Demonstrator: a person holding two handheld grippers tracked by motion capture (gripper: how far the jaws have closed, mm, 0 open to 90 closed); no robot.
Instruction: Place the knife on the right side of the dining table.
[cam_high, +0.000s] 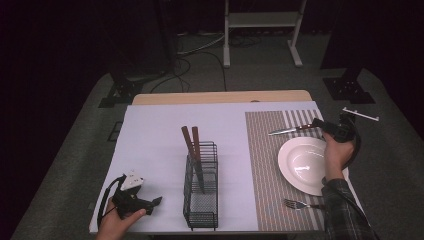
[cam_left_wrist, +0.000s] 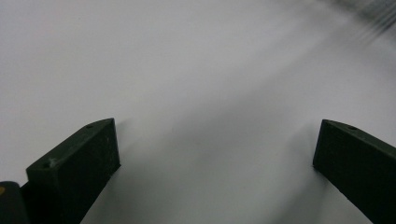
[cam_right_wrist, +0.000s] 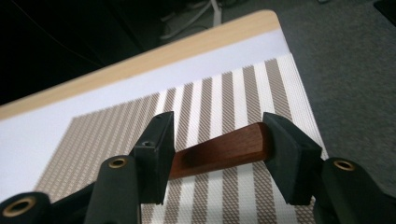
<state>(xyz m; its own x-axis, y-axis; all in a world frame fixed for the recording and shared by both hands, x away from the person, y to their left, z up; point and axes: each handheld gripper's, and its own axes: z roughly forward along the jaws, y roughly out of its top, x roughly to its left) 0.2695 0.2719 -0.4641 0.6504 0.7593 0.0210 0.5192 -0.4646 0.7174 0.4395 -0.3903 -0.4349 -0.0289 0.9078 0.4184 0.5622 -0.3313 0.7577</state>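
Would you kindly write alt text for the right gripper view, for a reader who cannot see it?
The right gripper has its two black jaws on either side of a knife's brown wooden handle, above a striped placemat. Beyond lie a white sheet and the table's wooden edge.

Wire rack (cam_high: 201, 192) as landmark: it stands upright mid-tabletop (cam_high: 150, 130), two wooden handles (cam_high: 192, 150) rising above its rim and blocking passage over it. Left of the rack, open white surface. Right of the rack, plate (cam_high: 306, 165), fork (cam_high: 300, 204) and knife (cam_high: 292, 130) occupy the striped mat (cam_high: 265, 150).
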